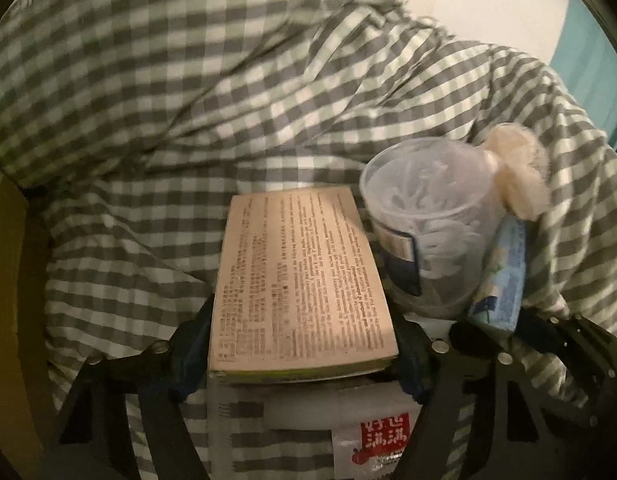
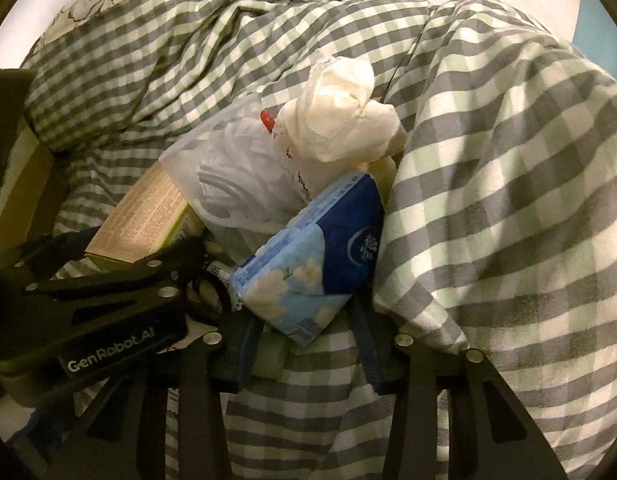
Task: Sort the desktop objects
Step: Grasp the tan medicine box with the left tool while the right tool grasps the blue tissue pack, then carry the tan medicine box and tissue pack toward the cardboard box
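Both left gripper (image 1: 304, 356) fingers clamp the printed box (image 1: 300, 280); the right gripper (image 2: 308, 344) fingers pinch the blue tissue pack (image 2: 312, 264), both above the checkered bedding (image 2: 500, 200), beside a clear plastic cup (image 1: 424, 216).

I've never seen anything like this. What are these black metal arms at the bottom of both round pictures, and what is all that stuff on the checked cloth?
No robot here: a person holds hand-held tongs, each with a wide-angle camera looking along its fingers. The left picture comes from the left tongs, shut on a printed box. The right picture comes from the right tongs, straddling a blue tissue pack; whether they grip it is unclear. Everything lies on a grey checked blanket: also a clear plastic tub and crumpled white tissue.
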### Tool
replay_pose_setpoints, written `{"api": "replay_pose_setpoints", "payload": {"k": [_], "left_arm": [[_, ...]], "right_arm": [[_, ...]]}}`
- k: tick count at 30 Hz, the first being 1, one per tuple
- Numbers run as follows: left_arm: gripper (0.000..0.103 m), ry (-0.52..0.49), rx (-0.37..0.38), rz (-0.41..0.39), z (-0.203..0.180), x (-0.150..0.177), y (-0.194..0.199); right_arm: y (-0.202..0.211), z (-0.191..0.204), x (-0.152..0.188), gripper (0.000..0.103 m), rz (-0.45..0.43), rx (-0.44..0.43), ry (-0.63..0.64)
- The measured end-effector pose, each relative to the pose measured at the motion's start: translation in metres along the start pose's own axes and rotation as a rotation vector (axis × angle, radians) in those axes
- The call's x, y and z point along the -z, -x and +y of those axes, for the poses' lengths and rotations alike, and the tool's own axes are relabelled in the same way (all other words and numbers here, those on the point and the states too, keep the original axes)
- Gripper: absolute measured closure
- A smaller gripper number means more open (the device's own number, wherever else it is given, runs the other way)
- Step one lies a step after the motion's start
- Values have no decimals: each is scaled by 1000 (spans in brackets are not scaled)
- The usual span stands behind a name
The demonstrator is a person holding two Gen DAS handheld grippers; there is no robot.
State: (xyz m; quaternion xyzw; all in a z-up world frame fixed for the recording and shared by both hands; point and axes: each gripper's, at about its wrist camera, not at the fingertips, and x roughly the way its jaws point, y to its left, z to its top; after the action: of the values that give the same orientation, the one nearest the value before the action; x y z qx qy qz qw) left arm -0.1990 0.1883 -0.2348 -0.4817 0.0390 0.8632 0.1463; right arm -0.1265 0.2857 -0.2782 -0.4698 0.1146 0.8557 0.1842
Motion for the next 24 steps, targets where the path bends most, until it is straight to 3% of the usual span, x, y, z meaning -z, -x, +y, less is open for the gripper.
{"api": "replay_pose_setpoints", "payload": {"k": [5, 15, 24], "left_arm": [[27, -6, -2, -41, 5, 3, 23], [27, -1, -16, -109, 25, 17, 82], [27, 3, -13, -187, 16, 13, 122]], "right_arm": [[15, -3, 2, 74, -41, -19, -6], [61, 4, 13, 76, -153, -75, 1], [107, 9, 29, 76, -255, -113, -22]]}}
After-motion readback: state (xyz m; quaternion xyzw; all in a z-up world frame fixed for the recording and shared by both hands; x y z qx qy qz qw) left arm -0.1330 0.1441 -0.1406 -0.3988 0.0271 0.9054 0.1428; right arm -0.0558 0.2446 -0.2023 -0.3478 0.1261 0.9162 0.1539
